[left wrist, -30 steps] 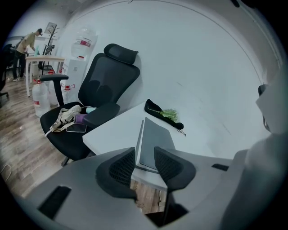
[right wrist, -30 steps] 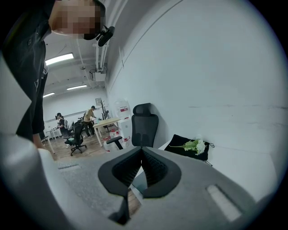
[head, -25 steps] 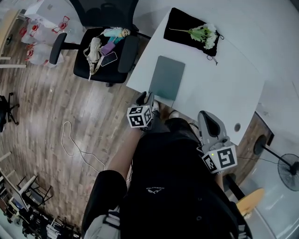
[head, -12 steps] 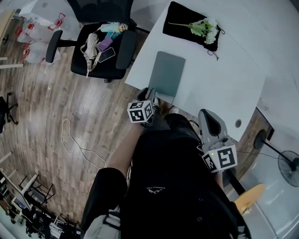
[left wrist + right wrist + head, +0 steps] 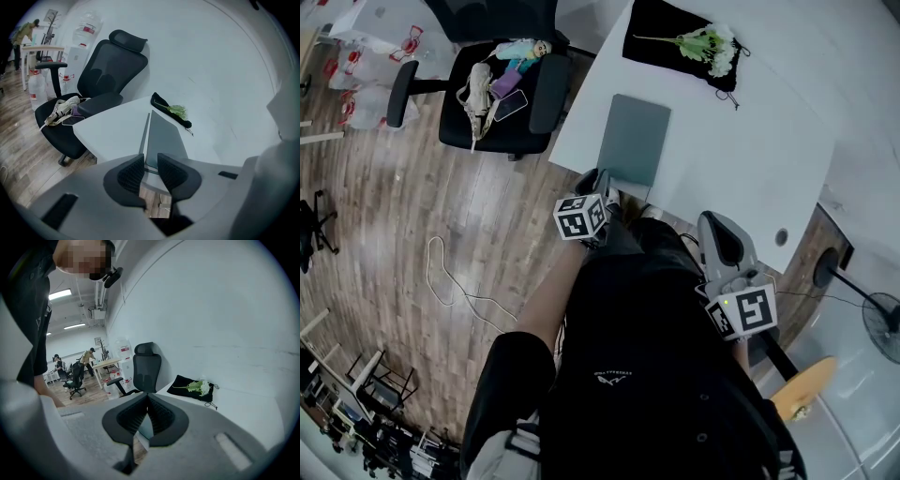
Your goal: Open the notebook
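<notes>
A closed grey-green notebook (image 5: 635, 139) (image 5: 164, 133) lies flat on the white table (image 5: 741, 159), close to its near edge. My left gripper (image 5: 598, 180) (image 5: 151, 165) is at the notebook's near left corner. Its jaws have just been closing, and that corner sits in the narrow gap between the tips without the pads pressing on it. My right gripper (image 5: 719, 236) (image 5: 147, 397) hangs off the table's near edge, well to the right of the notebook. Its jaws are shut with nothing in them.
A black cloth with a flower sprig (image 5: 680, 42) lies at the table's far side. A black office chair (image 5: 492, 89) holding a bag and a phone stands to the left. A cable (image 5: 455, 281) lies on the wooden floor. A fan (image 5: 881, 328) stands at the right.
The whole picture has slid a little upward. The left gripper stays at the notebook's near edge, and the right gripper has not moved.
</notes>
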Action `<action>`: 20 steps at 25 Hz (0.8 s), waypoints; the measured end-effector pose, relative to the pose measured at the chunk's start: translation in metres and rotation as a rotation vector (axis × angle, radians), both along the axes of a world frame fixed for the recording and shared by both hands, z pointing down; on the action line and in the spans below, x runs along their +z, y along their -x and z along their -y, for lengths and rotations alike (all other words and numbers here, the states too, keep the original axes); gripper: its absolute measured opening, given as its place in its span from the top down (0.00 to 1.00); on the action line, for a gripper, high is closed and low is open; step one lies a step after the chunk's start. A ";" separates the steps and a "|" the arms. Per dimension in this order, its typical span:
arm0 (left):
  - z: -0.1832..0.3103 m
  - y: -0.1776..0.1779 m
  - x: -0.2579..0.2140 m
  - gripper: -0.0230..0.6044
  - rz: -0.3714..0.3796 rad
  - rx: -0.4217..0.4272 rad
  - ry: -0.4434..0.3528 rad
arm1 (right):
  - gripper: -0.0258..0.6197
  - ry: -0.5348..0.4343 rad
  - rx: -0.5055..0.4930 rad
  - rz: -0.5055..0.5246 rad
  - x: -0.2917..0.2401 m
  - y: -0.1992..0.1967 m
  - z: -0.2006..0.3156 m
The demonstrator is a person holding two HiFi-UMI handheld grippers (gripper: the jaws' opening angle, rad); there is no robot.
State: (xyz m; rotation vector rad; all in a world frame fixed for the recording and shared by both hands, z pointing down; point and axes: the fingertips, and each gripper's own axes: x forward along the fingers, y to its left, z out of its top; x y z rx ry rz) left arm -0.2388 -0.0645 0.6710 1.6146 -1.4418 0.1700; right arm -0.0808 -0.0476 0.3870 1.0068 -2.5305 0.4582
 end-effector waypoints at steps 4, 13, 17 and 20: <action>0.000 0.002 -0.001 0.84 -0.002 -0.003 -0.005 | 0.95 0.007 0.020 0.011 0.001 0.000 -0.001; -0.003 0.001 -0.008 0.87 -0.027 -0.022 -0.027 | 0.95 -0.005 0.000 0.012 0.003 -0.004 -0.006; -0.002 -0.001 -0.017 0.87 -0.036 -0.016 -0.054 | 0.95 0.001 0.010 0.021 0.003 -0.006 -0.005; -0.002 -0.002 -0.021 0.88 -0.072 -0.022 -0.063 | 0.95 0.004 0.005 0.022 0.003 -0.005 -0.006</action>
